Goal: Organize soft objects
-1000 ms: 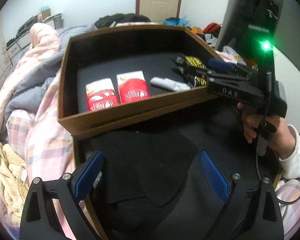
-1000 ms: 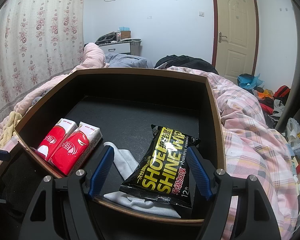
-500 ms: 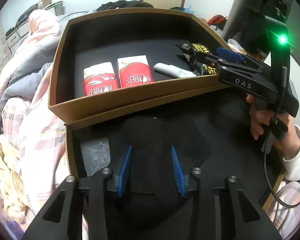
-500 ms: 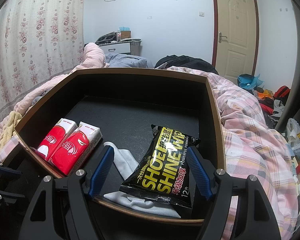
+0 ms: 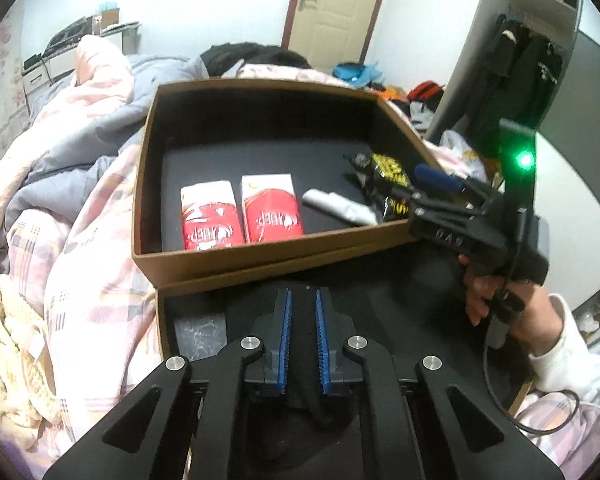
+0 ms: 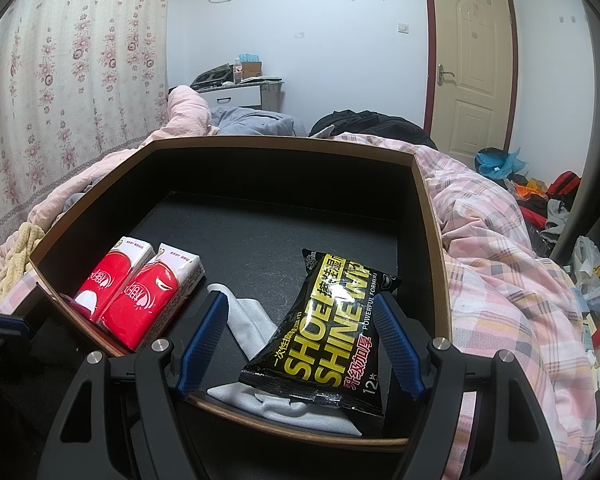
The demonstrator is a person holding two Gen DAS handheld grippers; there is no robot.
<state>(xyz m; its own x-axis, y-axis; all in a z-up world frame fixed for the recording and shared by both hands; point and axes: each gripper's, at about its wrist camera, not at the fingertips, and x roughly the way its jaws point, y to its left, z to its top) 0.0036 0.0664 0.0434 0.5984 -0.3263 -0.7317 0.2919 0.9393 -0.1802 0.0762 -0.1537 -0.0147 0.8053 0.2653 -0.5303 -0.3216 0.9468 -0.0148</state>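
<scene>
Left gripper clamped on black cloth in near box; right gripper apart over wipes pack.

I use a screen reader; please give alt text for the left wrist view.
The left claw is shut on a black cloth. Beyond it, a brown box holds two red tissue packs.

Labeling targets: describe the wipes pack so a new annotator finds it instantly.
Find the brown box with a black lining on the pink plaid bed. Along its near wall lie two red tissue packs, a grey cloth and, rightmost, the wipes pack. It is the only glossy black pack, printed SHOE SHINE in yellow.
</scene>
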